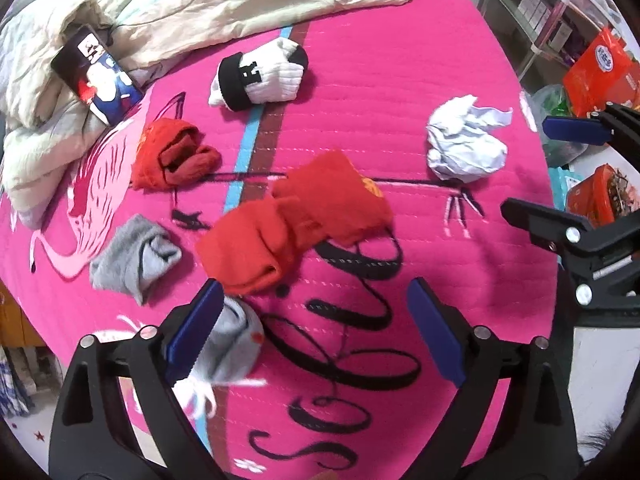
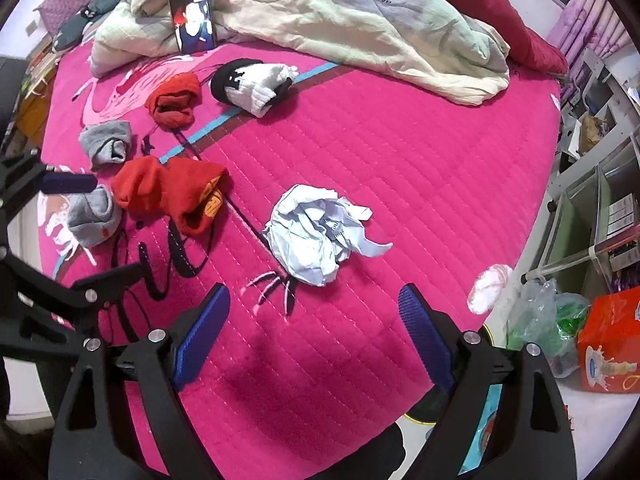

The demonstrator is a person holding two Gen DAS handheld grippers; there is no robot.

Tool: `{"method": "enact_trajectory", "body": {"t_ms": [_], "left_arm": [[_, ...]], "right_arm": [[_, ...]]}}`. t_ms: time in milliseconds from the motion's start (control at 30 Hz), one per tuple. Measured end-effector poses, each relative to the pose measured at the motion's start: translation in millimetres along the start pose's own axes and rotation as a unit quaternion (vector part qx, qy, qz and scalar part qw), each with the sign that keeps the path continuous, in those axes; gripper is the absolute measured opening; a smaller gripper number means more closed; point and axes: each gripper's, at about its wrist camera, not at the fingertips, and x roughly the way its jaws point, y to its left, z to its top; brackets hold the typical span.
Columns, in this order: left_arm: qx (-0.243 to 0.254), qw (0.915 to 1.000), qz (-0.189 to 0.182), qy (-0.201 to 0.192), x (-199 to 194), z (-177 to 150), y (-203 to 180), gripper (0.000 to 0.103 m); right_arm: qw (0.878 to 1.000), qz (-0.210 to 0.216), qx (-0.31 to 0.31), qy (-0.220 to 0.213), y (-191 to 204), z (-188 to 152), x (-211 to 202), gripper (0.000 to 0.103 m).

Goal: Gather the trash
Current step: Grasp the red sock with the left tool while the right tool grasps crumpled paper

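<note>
A crumpled ball of white paper (image 1: 464, 142) lies on the pink bed cover (image 1: 380, 60), at the right in the left wrist view and mid-frame in the right wrist view (image 2: 316, 232). My right gripper (image 2: 314, 336) is open and empty, hovering just short of the paper. It also shows at the right edge of the left wrist view (image 1: 560, 168). My left gripper (image 1: 316, 332) is open and empty above the cover, its left finger next to a grey sock (image 1: 234, 344). It also shows at the left edge of the right wrist view (image 2: 92, 228).
Rolled socks lie on the cover: red ones (image 1: 292, 224) (image 1: 174, 160), a grey one (image 1: 134, 258), a white and black one (image 1: 260, 76). A phone (image 1: 96, 74) leans on a rumpled quilt (image 1: 200, 4). Plastic bags (image 2: 536, 320) and an orange carton (image 2: 612, 348) sit beside the bed by shelves (image 2: 600, 200).
</note>
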Motion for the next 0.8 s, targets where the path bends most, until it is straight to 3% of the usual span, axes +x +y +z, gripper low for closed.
{"method": "enact_trajectory", "body": {"t_ms": [200,400,467,533,633,800], "left_arm": [[0.021,0.9995,-0.012,0.022,27,12,4,0.096],[0.042,0.9985,0.015,0.033,58,27,-2,0.097],[0.031,0.9993,0.013,0.019,59,31,1,0.079],[0.023,0.9997,0.011,0.001,52,33,5,0.049],[-0.002,0.9999,-0.010,0.005,52,37,17,0.046],[0.003,1.0000,-0.007,0.005,53,39,20,0.046]], "right_arm": [[1.000,-0.006,-0.005,0.014,0,7,14,0.085],[1.000,-0.003,-0.006,0.028,-1,14,31,0.086],[0.999,-0.002,-0.008,0.033,-1,17,37,0.086],[0.999,0.000,-0.011,0.035,-1,21,42,0.086],[0.999,0.001,-0.014,0.038,-3,29,52,0.086],[0.999,0.007,-0.019,0.047,-4,40,69,0.086]]}}
